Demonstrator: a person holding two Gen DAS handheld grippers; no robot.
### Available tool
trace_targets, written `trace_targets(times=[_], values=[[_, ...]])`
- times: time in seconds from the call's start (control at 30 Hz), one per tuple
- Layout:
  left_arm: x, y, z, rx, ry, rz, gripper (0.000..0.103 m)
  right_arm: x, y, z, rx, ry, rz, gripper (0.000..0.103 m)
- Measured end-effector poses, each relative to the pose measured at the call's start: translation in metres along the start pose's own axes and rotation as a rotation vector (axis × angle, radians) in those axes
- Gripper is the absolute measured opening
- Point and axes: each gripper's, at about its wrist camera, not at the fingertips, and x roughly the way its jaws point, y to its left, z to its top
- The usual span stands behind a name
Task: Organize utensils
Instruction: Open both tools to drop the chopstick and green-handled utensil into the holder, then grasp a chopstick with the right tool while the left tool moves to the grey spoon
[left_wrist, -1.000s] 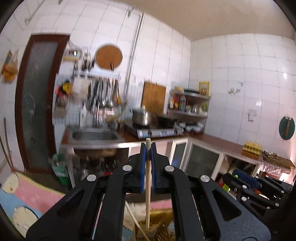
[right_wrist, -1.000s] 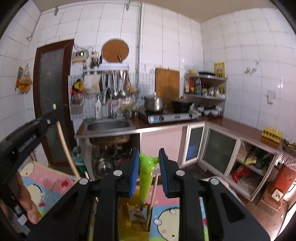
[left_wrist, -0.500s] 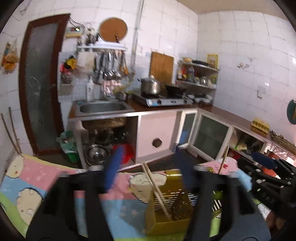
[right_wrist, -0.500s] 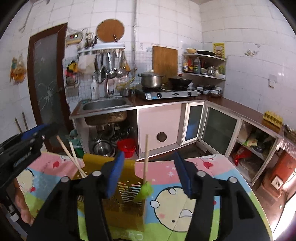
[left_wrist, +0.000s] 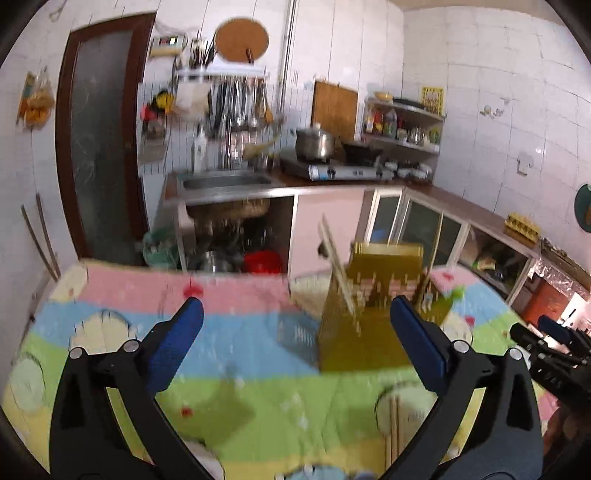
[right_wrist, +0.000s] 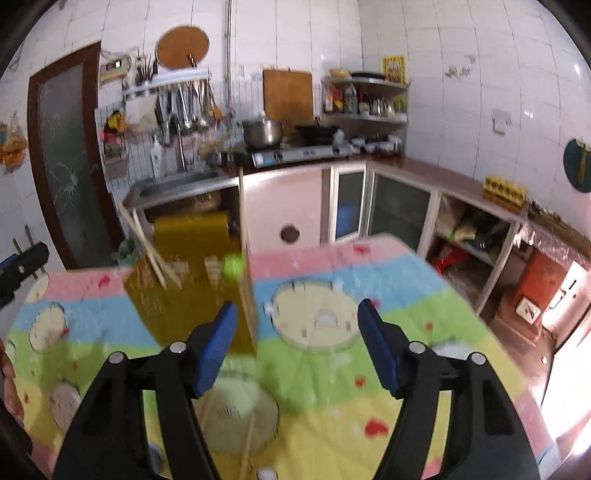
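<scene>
Your left tool (left_wrist: 295, 325) and right tool (right_wrist: 297, 332) are gaping wide, empty; the holder (right_wrist: 192, 295) is standing mid-desk.

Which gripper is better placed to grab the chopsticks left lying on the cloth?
Probably right. The loose chopsticks lie just below the open right gripper; from the open left gripper they sit off to its right.
</scene>
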Motion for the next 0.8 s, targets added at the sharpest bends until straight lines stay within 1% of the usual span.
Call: trace_targets(times=[0.03, 0.07, 0.1, 0.23, 0.3, 0.37, 0.47, 0.5, 0.53, 0.57, 0.6, 0.67, 0.7, 0.8], values=[[0.002, 0.0, -0.011, 0.008, 0.017, 0.006, 0.098, 0.004, 0.001, -0.012, 0.0, 0.02, -0.001, 0.072], [0.004, 0.0, -0.02, 0.017, 0.033, 0.014, 0.098, 0.007, 0.001, -0.02, 0.0, 0.036, 0.0, 0.073], [0.009, -0.001, -0.034, 0.031, 0.06, 0.022, 0.098, 0.013, 0.002, -0.032, 0.002, 0.059, 0.002, 0.073], [0.023, -0.001, -0.069, 0.038, 0.138, 0.016, 0.098, 0.033, 0.012, -0.065, -0.006, 0.132, -0.005, 0.073], [0.03, -0.002, -0.085, 0.035, 0.174, 0.005, 0.098, 0.042, 0.019, -0.075, -0.02, 0.155, -0.009, 0.073], [0.035, -0.003, -0.094, 0.031, 0.199, -0.003, 0.098, 0.05, 0.026, -0.083, -0.033, 0.178, -0.015, 0.073], [0.041, -0.006, -0.107, 0.043, 0.217, 0.0, 0.098, 0.063, 0.034, -0.09, -0.041, 0.222, -0.01, 0.071], [0.042, -0.007, -0.11, 0.051, 0.219, 0.003, 0.098, 0.068, 0.036, -0.093, -0.048, 0.237, -0.013, 0.062], [0.043, -0.007, -0.112, 0.055, 0.22, 0.004, 0.098, 0.074, 0.038, -0.096, -0.054, 0.258, -0.015, 0.049], [0.044, -0.007, -0.112, 0.056, 0.222, 0.003, 0.098, 0.078, 0.039, -0.097, -0.054, 0.275, -0.017, 0.044], [0.046, -0.007, -0.114, 0.053, 0.225, 0.002, 0.098, 0.082, 0.04, -0.099, -0.049, 0.292, -0.016, 0.041], [0.048, -0.004, -0.116, 0.043, 0.233, -0.004, 0.098, 0.085, 0.04, -0.1, -0.042, 0.293, -0.014, 0.041], [0.05, -0.003, -0.118, 0.036, 0.24, -0.006, 0.098, 0.086, 0.041, -0.1, -0.045, 0.295, -0.014, 0.039], [0.053, -0.004, -0.121, 0.026, 0.267, -0.018, 0.098, 0.087, 0.046, -0.098, -0.058, 0.295, -0.019, 0.019]])
